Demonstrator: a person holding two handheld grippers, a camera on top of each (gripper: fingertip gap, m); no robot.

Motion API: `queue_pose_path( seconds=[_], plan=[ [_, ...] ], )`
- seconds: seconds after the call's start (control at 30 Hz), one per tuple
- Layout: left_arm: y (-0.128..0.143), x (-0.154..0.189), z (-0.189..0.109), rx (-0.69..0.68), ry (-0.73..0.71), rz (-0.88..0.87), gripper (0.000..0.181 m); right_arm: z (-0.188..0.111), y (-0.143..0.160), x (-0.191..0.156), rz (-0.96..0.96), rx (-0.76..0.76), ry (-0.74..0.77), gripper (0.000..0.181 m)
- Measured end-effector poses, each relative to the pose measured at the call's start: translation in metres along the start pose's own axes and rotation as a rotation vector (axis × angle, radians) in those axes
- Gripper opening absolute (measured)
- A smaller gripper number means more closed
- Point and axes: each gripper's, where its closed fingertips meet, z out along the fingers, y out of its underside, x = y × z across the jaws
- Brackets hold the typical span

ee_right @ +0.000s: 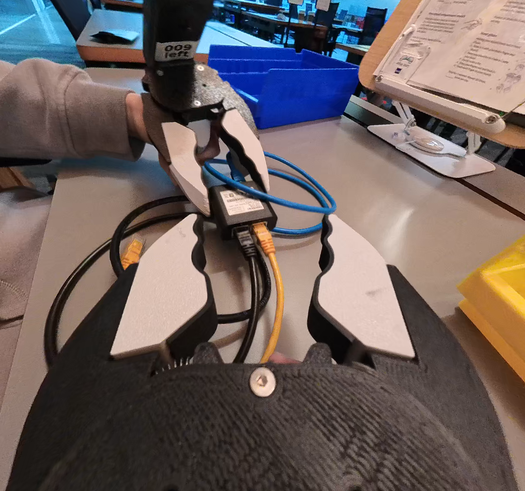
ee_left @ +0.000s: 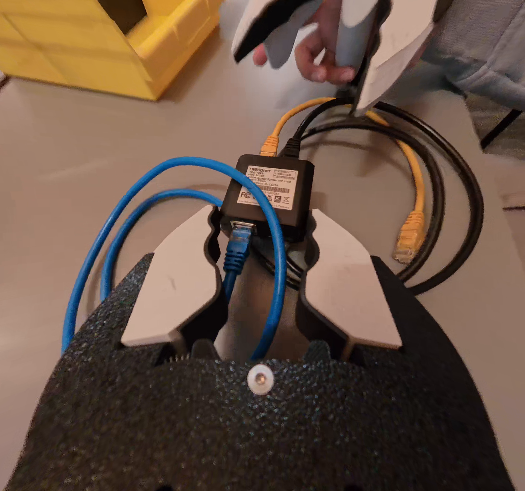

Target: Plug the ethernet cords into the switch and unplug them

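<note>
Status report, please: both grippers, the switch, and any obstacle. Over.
Left gripper shut on switch. Right gripper open, short of the ports. Blue, black, yellow plugs all seated. Blue cable loops over switch.

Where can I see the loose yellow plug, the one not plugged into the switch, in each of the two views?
Left wrist view: the loose yellow plug lies at middle right, inside the black cable loop.
Right wrist view: middle left, partly behind the right gripper.
Shared landmark: the black switch.
</note>
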Motion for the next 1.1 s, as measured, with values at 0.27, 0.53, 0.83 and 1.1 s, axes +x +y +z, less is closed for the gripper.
queue_pose_path(
  seconds=[0.27, 0.53, 0.83, 1.1],
  plan=[
    [-0.039, -0.001, -0.011, 0.114, 0.003, 0.050, 0.058, -0.001, -0.009, 0.001, -0.025, 0.035, 0.015, 0.085],
    [-0.061, 0.017, -0.003, 0.103, 0.039, 0.158, 0.057, -0.001, -0.017, -0.011, -0.024, 0.134, -0.073, 0.061],
    [-0.064, 0.017, -0.003, 0.149, 0.057, 0.152, 0.057, 0.000, -0.016, -0.013, 0.009, 0.117, -0.115, 0.056],
    [-0.082, 0.025, -0.005, 0.207, 0.103, 0.203, 0.057, -0.004, -0.033, -0.018, -0.023, 0.266, -0.117, 0.063]
  ],
)
